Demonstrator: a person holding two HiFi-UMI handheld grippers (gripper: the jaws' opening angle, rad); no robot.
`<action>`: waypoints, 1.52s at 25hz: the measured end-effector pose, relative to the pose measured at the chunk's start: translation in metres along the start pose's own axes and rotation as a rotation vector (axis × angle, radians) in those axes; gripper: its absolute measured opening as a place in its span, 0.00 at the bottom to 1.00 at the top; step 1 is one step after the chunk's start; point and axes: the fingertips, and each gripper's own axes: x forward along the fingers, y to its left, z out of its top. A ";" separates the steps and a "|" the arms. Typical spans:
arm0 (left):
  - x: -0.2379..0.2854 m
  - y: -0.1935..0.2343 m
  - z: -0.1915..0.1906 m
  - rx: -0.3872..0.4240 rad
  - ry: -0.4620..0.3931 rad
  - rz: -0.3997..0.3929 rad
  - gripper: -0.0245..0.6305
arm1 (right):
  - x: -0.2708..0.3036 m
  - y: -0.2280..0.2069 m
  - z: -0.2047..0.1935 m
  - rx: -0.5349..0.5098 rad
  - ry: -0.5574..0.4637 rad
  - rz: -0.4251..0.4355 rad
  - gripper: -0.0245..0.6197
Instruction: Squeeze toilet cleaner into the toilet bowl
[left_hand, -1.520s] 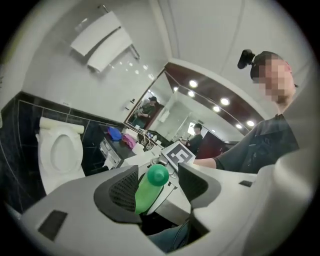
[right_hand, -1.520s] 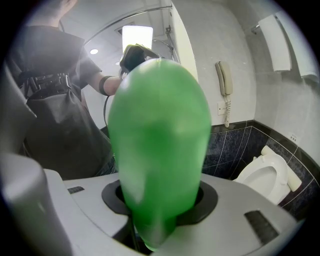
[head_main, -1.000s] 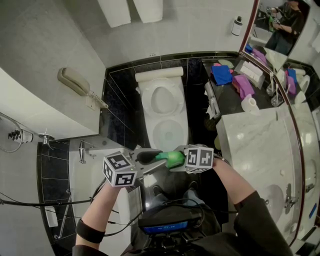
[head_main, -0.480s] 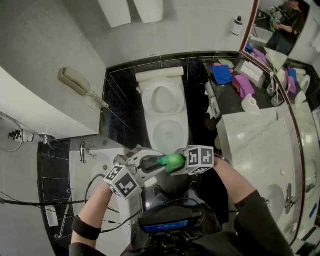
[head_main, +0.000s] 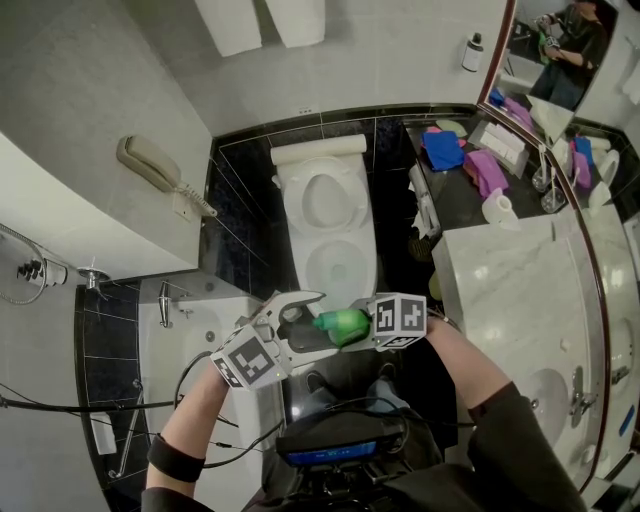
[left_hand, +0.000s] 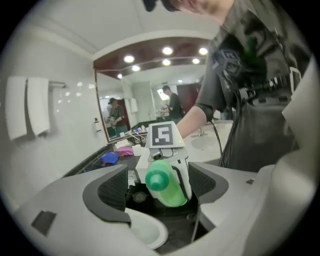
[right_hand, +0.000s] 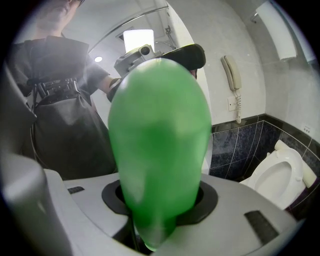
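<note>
The white toilet (head_main: 325, 235) stands ahead with its lid up and its bowl open. My right gripper (head_main: 356, 325) is shut on a green cleaner bottle (head_main: 343, 322), which it holds sideways in front of me with the cap end pointing left. In the right gripper view the bottle (right_hand: 160, 140) fills the middle between the jaws of my right gripper (right_hand: 160, 200). My left gripper (head_main: 303, 320) has just been opening. Its jaws stand wide on either side of the green cap (left_hand: 158, 180) without touching it; my left gripper (left_hand: 160, 189) holds nothing.
A wall phone (head_main: 150, 165) hangs at the left. A marble vanity (head_main: 510, 290) runs along the right, with a toilet roll (head_main: 498, 208) and blue and purple cloths (head_main: 445, 150) on a dark shelf beyond it. A white tub rim (head_main: 190, 335) lies at lower left.
My left gripper has rolled about its own line, and its jaws have gone from closed on the bottle's cap end to wide open. The right gripper and the bottle have stayed put.
</note>
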 end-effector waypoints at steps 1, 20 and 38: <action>-0.002 0.005 0.003 -0.098 -0.030 -0.006 0.61 | 0.000 -0.003 -0.002 -0.004 0.010 -0.015 0.33; -0.002 0.016 -0.012 -0.696 -0.106 -0.063 0.23 | -0.004 -0.009 -0.003 -0.021 0.035 -0.071 0.34; 0.001 -0.004 -0.011 0.025 0.007 -0.023 0.22 | 0.002 -0.002 -0.007 -0.013 0.004 -0.011 0.33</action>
